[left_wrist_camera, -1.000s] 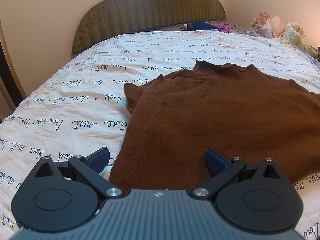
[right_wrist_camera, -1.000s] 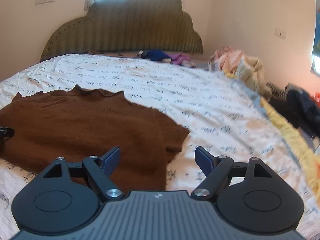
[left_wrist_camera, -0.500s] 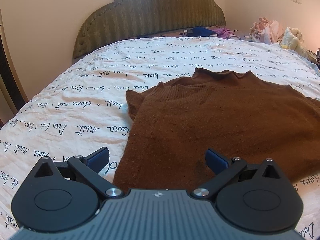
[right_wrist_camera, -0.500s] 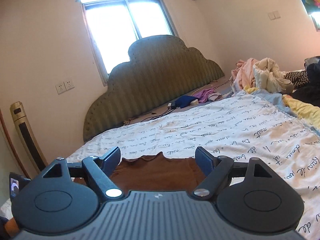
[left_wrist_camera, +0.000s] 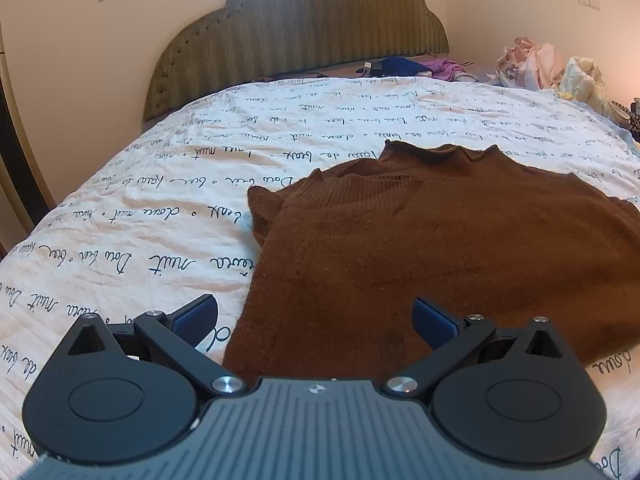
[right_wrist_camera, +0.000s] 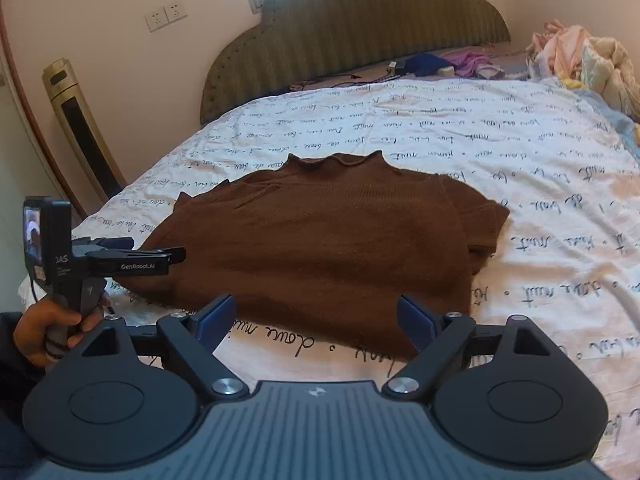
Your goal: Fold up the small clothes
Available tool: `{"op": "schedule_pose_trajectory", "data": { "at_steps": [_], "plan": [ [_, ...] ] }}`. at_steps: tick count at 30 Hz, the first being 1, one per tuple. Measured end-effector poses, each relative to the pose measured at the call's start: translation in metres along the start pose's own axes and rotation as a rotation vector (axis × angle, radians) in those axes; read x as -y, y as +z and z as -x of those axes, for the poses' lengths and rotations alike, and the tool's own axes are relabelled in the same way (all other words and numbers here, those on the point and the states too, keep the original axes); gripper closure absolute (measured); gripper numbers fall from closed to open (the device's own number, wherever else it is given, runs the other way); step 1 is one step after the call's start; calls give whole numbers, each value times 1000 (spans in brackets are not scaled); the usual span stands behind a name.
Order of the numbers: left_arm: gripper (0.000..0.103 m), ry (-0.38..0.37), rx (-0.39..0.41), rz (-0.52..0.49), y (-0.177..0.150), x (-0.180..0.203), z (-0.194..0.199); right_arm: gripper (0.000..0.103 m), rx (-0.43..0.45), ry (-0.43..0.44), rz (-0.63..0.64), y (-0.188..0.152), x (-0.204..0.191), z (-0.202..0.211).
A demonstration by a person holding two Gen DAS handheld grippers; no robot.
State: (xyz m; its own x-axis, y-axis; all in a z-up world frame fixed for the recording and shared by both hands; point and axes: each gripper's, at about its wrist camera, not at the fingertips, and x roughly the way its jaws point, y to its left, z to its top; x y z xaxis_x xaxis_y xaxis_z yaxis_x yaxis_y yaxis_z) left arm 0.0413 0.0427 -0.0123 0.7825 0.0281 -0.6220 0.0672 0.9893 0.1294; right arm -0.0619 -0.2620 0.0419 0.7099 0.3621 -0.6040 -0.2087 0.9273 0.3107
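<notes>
A brown knitted sweater [left_wrist_camera: 420, 248] lies flat on the bed, collar toward the headboard; it also shows in the right wrist view [right_wrist_camera: 320, 248]. My left gripper [left_wrist_camera: 316, 318] is open and empty, hovering over the sweater's near left hem corner. It also shows from the side in the right wrist view [right_wrist_camera: 176, 256], over the sweater's left edge. My right gripper [right_wrist_camera: 312, 322] is open and empty, just short of the sweater's near hem.
The bed has a white sheet with black script [left_wrist_camera: 160, 216] and a green padded headboard [left_wrist_camera: 304, 24]. Loose clothes lie at the bed head [right_wrist_camera: 440, 64] and in a pile at the right [right_wrist_camera: 584, 56]. A gold tower fan [right_wrist_camera: 80, 128] stands left of the bed.
My right gripper tipped up toward the window, then came back down facing the sweater from farther back and to the left. My left gripper drew back slightly.
</notes>
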Motion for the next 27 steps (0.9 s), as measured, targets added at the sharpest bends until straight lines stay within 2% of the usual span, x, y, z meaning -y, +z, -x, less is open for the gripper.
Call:
{"op": "schedule_pose_trajectory", "data": {
  "at_steps": [2, 6, 10, 12, 18, 27],
  "plan": [
    [0, 2, -3, 1, 0, -1, -1, 15, -8, -32, 6, 1, -5, -20],
    [0, 3, -14, 6, -1, -3, -4, 14, -12, -150, 34, 5, -7, -56],
    [0, 5, -23, 10, -3, -6, -6, 15, -95, -195, -30, -3, 10, -85],
    [0, 7, -26, 11, -3, -7, -7, 15, -90, -217, -47, -7, 14, -85],
    [0, 4, -22, 18, -1, -6, -6, 14, -6, -182, -24, 1, -5, -65],
    [0, 6, -24, 21, -1, -6, -6, 14, 15, -181, -42, 6, -18, -75]
  ]
}}
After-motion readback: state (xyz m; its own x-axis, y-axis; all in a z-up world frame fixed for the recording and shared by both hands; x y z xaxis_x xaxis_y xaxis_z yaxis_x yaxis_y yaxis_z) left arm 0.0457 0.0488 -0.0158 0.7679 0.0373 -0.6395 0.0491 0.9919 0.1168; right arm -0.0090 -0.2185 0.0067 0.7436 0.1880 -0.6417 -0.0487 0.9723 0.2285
